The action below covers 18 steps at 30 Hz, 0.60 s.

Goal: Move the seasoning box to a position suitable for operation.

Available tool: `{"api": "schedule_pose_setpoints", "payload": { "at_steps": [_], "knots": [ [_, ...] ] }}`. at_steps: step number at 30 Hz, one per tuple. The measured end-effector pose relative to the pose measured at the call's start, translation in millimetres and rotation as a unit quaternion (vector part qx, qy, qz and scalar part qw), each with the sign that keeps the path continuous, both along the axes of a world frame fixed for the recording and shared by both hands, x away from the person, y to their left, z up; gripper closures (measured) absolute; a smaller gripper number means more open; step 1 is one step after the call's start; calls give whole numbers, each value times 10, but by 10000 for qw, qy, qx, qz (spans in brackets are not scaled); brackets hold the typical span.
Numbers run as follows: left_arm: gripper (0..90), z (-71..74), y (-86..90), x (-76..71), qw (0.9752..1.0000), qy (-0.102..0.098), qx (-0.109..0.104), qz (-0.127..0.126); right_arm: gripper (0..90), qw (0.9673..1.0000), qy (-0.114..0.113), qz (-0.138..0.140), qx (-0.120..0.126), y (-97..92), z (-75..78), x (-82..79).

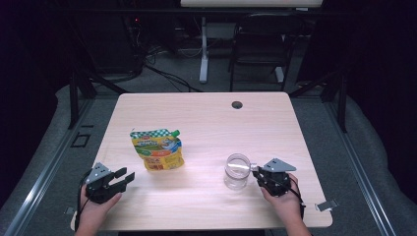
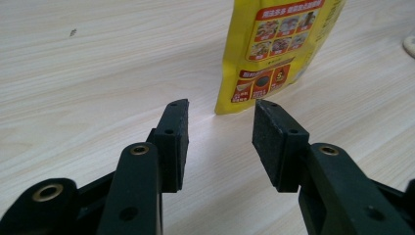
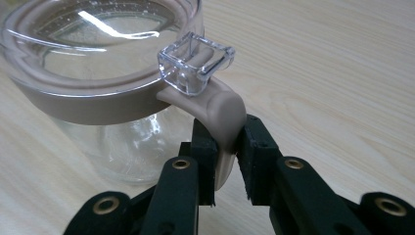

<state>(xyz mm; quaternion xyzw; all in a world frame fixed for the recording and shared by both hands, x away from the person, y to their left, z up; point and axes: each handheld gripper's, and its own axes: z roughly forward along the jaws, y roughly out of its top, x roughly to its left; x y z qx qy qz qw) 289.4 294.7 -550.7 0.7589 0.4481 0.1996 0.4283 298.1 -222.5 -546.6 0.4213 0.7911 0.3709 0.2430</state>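
Pouch (image 1: 157, 149) lies flat on the table (image 1: 206, 118), just ahead of my left gripper (image 1: 125, 177), bottom edge toward its released jaws, long axis running away. My right gripper (image 3: 226, 147) is clenched on the beige handle (image 3: 222, 117) of the jar (image 1: 237, 171).

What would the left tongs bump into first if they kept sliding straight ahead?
Most likely the yellow pouch. The left tongs are open with nothing between them, and the pouch's bottom corner sits right in front of the gap, apart from the pads. How far off is hard to tell.
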Motion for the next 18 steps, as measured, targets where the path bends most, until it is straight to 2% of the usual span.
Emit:
{"api": "schedule_pose_setpoints", "payload": {
  "at_steps": [4, 11, 14, 15, 17, 18],
  "knots": [
    [576, 9, -55, 5, 10000, -40, 14, -76, 774, 9999, 0, 150, -29, 173, 32, -55],
    [577, 29, -153, -22, 9996, -34, 30, -267, 771, 9978, 6, 656, -100, 511, 39, -135],
    [576, 23, -191, -30, 9996, -84, 18, -287, 769, 9968, 47, 788, -110, 571, 28, -146],
    [576, 25, -210, -37, 9994, -72, 64, -326, 768, 9957, 103, 924, -57, 634, 15, -155],
    [576, 25, -215, -38, 9993, -95, 69, -353, 769, 9951, 96, 985, -76, 654, 14, -157],
    [577, 28, -227, -45, 9993, -101, 46, -361, 768, 9943, 1, 1057, -99, 683, 3, -160]
  ]
}}
